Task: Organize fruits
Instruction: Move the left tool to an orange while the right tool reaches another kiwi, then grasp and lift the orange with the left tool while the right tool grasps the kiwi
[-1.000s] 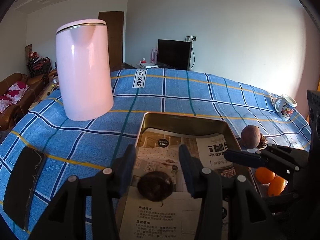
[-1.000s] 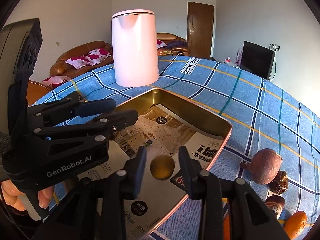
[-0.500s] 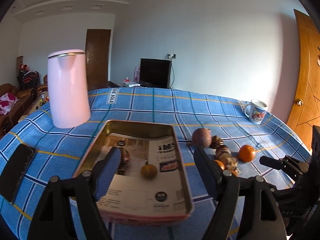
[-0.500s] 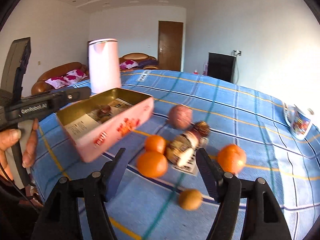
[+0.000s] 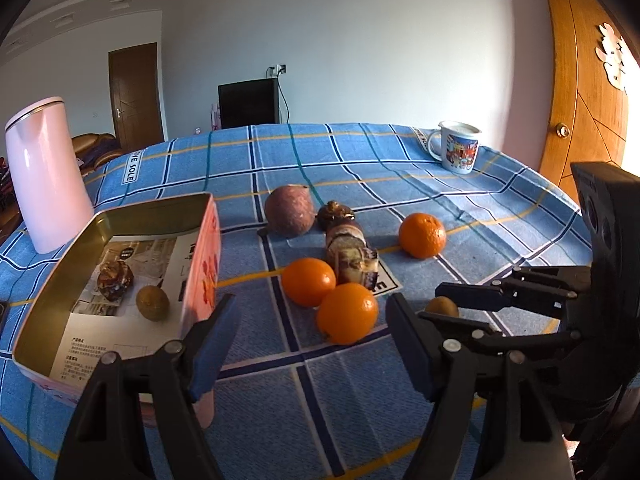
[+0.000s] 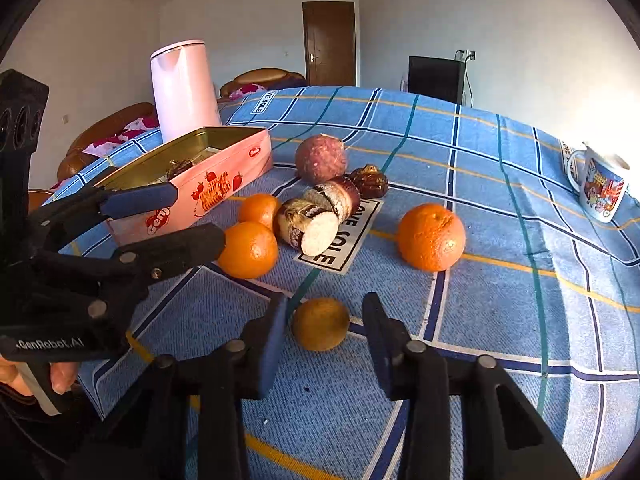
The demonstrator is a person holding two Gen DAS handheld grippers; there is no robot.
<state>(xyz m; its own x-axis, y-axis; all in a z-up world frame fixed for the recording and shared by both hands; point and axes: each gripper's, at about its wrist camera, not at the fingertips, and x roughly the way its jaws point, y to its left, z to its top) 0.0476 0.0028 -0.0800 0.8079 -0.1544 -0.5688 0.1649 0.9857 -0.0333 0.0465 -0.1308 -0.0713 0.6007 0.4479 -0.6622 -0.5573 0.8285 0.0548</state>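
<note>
1. Left wrist view, far left: a pink kettle (image 5: 44, 172) stands behind the pink tin (image 5: 202, 256), clear of the sorting.
2. The tin lies open-topped with a paper liner, so it seems to be the place for collected fruit. A dark wrinkled fruit (image 5: 115, 280) and a small brown fruit (image 5: 152, 303) already rest inside.
3. The left gripper (image 5: 312, 300) points at the loose pile just right of the tin. Its jaws are closing but wide apart and nothing is pressed between them. The nearest orange (image 5: 347, 312) lies ahead of the gap and is probably its target.
4. Behind it, touching or nearly so, are a second orange (image 5: 308, 281), a cut brown-skinned piece (image 5: 352, 258) and a round purple fruit (image 5: 290, 216). A third orange (image 5: 422, 235) sits apart.
5. Right wrist view: the right gripper (image 6: 325, 300) straddles a brownish round fruit (image 6: 320, 323) on the blue checked cloth (image 6: 500, 320). A sliver of cloth shows on each side, so the pads are not yet pressing it.
6. Far right, a mug (image 6: 600, 192) stands near the table edge.
</note>
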